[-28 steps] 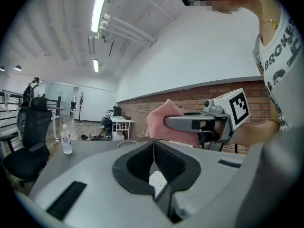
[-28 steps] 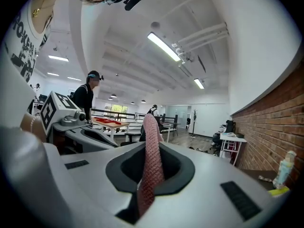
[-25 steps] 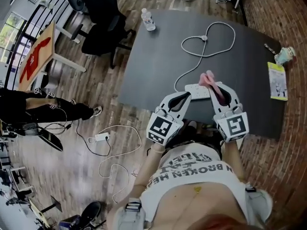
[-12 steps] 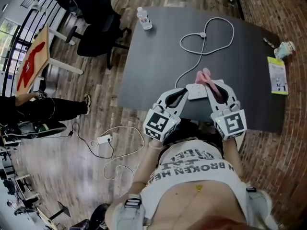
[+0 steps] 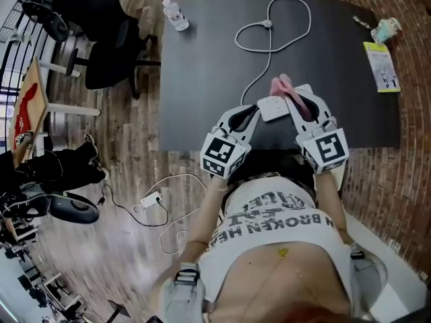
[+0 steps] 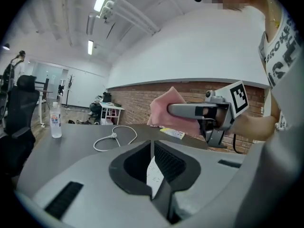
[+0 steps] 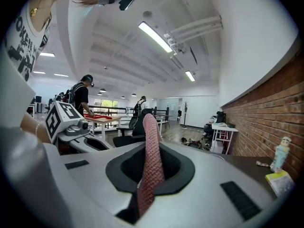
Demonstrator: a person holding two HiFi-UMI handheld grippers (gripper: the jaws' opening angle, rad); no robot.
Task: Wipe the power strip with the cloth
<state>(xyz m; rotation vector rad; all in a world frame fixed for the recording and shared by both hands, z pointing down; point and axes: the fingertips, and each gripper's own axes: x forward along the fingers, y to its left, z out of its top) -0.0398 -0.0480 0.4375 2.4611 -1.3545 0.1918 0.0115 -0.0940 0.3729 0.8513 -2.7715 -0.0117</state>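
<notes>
We see a water bottle (image 5: 175, 15) at the upper-left corner of the dark table (image 5: 202, 86), with a yellow-green booklet (image 5: 381, 66) and a small pale figurine (image 5: 388, 27) upper right. Black office chair (image 5: 108, 62) upper left. White adapter (image 5: 151, 200) with cord on the wood floor, lower left.

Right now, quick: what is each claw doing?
Left claw: closed on a thin white edge, apparently the power strip.
Right claw: closed on the pink cloth.

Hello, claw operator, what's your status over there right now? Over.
Left claw shut on the power strip. Right claw shut on the pink cloth, right beside it. Cord trails off across table; nothing blocking.
</notes>
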